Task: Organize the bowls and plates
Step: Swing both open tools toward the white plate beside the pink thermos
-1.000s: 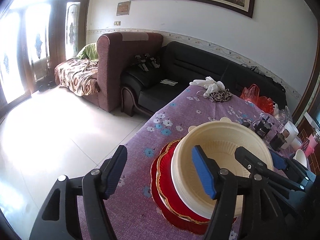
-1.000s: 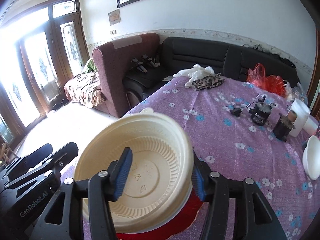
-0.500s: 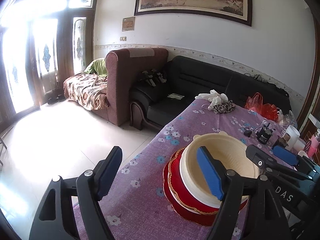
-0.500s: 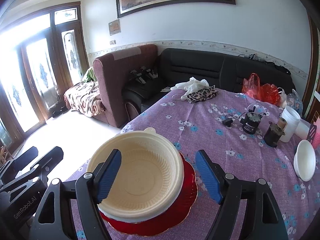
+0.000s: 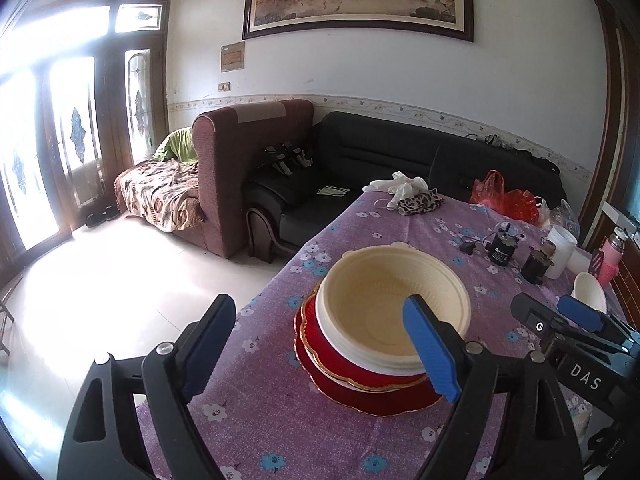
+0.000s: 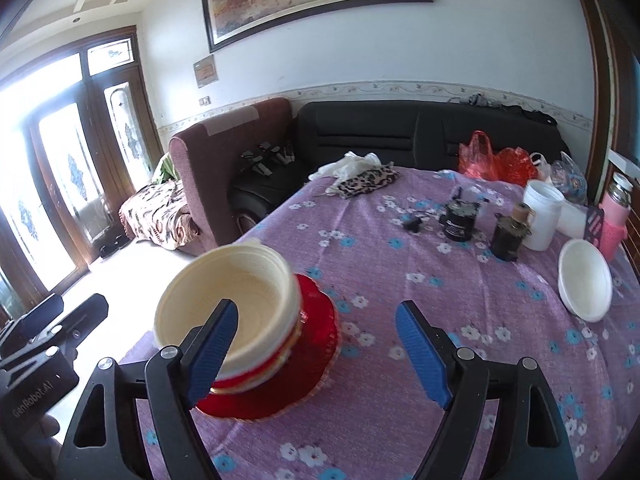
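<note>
Left wrist view: your left tool (image 5: 318,354) has its jaws wide and opening, with only the purple flower-print cloth of the surface (image 5: 280,412) between them, nothing gripped. The cream ribbed plastic bowl (image 5: 394,312) sits just ahead, nested on a white bowl and a stack of red gold-rimmed plates (image 5: 360,380), near the surface's left edge. The right blue pad overlaps the cream bowl's near rim in the picture; you cannot tell if it touches. Your right tool (image 5: 580,314) shows at the right edge, beside the stack. A small white bowl (image 5: 588,294) lies further right, well apart from the stack. Behind it stand a white plastic jar (image 5: 560,250), two dark cylindrical parts (image 5: 502,248) and a pink flask (image 5: 610,258). A leopard-print cloth (image 5: 420,204) lies at the far end.

Right wrist view: your right tool (image 6: 316,354) is also wide and opening, clear of everything, bare purple cloth between the jaws. The cream bowl (image 6: 228,308) on the red plates (image 6: 280,384) sits at left, partly behind the left blue pad and a bit blurred. The small white bowl (image 6: 584,284) rests at right on the surface (image 6: 400,280), near the white jar (image 6: 542,220) and pink flask (image 6: 614,220). Your left tool (image 6: 52,320) pokes in at the lower left.
</note>
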`<state>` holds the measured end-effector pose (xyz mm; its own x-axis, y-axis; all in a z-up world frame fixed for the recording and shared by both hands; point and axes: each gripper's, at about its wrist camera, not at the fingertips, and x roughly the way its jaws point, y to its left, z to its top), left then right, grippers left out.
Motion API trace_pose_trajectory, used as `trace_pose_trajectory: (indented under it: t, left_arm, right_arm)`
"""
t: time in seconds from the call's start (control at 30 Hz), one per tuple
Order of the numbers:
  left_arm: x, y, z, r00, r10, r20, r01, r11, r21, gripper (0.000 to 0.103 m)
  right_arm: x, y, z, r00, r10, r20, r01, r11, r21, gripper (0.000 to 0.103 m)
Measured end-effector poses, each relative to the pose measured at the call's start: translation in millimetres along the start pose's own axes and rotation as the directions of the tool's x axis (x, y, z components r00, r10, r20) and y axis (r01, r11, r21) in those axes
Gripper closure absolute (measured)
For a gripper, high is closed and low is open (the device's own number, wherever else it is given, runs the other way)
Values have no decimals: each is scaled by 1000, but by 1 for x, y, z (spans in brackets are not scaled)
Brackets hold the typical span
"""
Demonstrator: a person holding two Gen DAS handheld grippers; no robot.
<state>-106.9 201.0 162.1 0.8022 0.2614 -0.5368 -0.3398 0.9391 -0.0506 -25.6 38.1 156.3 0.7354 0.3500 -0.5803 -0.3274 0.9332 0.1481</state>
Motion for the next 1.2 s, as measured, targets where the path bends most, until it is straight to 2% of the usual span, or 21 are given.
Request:
trace_pose_trajectory:
  t: [0.27, 0.4, 0.47, 0.57, 0.67, 0.73, 0.77, 0.87, 0.9, 0.97, 1.03, 1.1, 1.2]
  left_arm:
    - [-16, -45, -11, 999, -51, -10, 52, 994, 95, 14]
    - [-15, -64, -17, 992, -110, -66, 118, 985, 122, 9]
    - [-9, -74, -21, 971, -181, -153, 199, 974, 110, 5]
    - [-2, -89, -29, 933, -250, -259, 282, 955, 95, 5]
    - [-10, -100, -28, 908, -326, -264, 356, 931, 76, 5]
    - [-21, -104, -15, 894, -379, -241, 403, 914, 57, 5]
    - [-30, -105, -4, 891, -401, -214, 421, 905, 55, 5]
    - [-59, -116, 45, 899, -423, -117, 434, 895, 99, 5]
    - [-67, -120, 60, 900, -427, -92, 435, 893, 117, 5]
    - [-87, -132, 99, 906, -423, -29, 422, 892, 161, 5]
    - [-102, -145, 127, 920, -390, 29, 377, 904, 201, 5]
    - [-117, -159, 155, 934, -342, 105, 310, 920, 239, 5]
    - [-131, -183, 187, 941, -279, 193, 223, 937, 270, 4]
  right_arm:
    - [-21, -72, -31, 999, -34, -38, 39, 989, 143, 18]
    - [-39, -104, -35, 997, -70, -23, 73, 978, 194, 18]
    - [-50, -116, -35, 996, -89, -11, 89, 974, 207, 18]
    - [-70, -136, -29, 992, -124, 7, 120, 970, 211, 18]
    - [-101, -159, -14, 982, -185, 38, 173, 964, 201, 18]
    - [-128, -173, 3, 970, -234, 71, 217, 958, 189, 18]
    - [-145, -180, 14, 961, -262, 91, 243, 953, 181, 18]
    - [-202, -202, 56, 924, -351, 154, 326, 931, 164, 18]
    - [-219, -206, 71, 906, -386, 171, 362, 919, 155, 18]
    - [-260, -214, 104, 854, -473, 217, 451, 881, 143, 16]
    - [-290, -218, 128, 807, -533, 255, 517, 846, 134, 11]
    - [-321, -223, 154, 752, -593, 289, 584, 802, 125, 11]
    - [-352, -232, 187, 702, -643, 305, 637, 759, 134, 10]
